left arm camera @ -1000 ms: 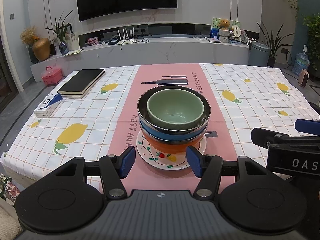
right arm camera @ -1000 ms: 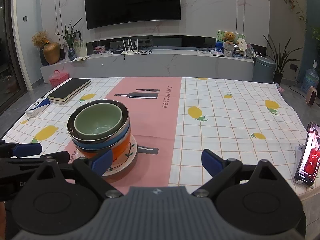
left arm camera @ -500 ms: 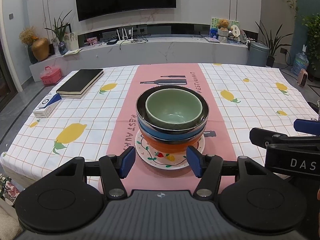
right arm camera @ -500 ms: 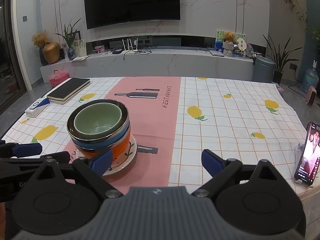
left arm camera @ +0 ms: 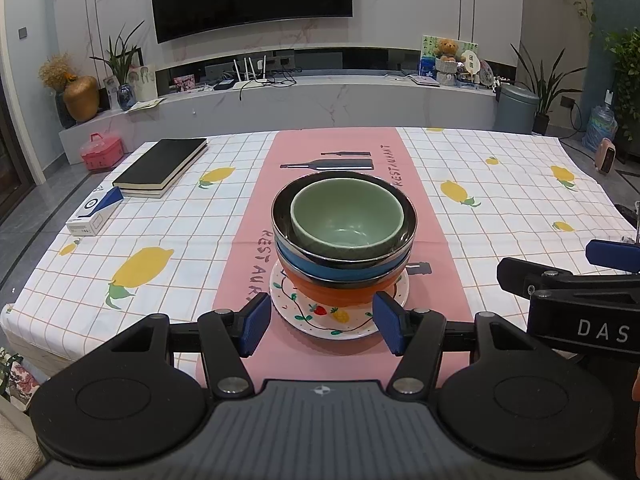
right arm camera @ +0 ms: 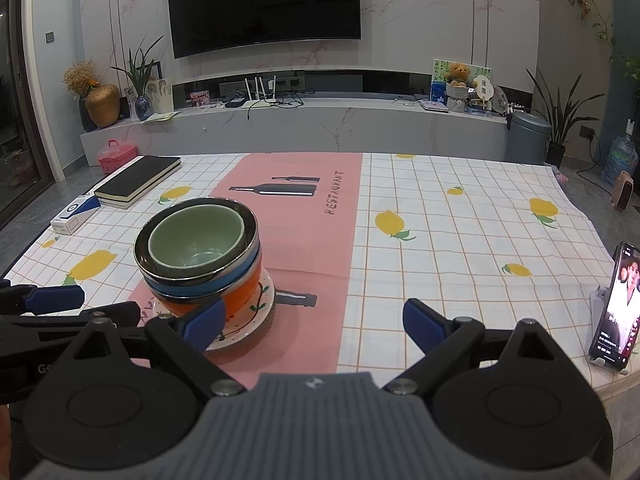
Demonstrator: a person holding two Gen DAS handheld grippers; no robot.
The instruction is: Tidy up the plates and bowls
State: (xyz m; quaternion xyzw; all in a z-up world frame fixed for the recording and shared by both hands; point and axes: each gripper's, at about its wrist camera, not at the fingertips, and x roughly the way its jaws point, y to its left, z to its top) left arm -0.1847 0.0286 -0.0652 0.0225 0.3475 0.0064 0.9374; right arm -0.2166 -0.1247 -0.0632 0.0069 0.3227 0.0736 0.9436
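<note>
Nested bowls (left arm camera: 344,236) sit on a plate (left arm camera: 320,320) mid-table, book (left arm camera: 160,168) far left, phone (right arm camera: 618,300) right.

My room is evenly, softly lit from overhead; both views are sharp, shadows faint, fisheye bending the edges, corners dark, glare on the phone screen (right arm camera: 618,304).

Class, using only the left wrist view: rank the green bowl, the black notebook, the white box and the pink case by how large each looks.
1. green bowl, though it is nearest the camera
2. black notebook
3. white box and pink case: too alike to rank
</note>
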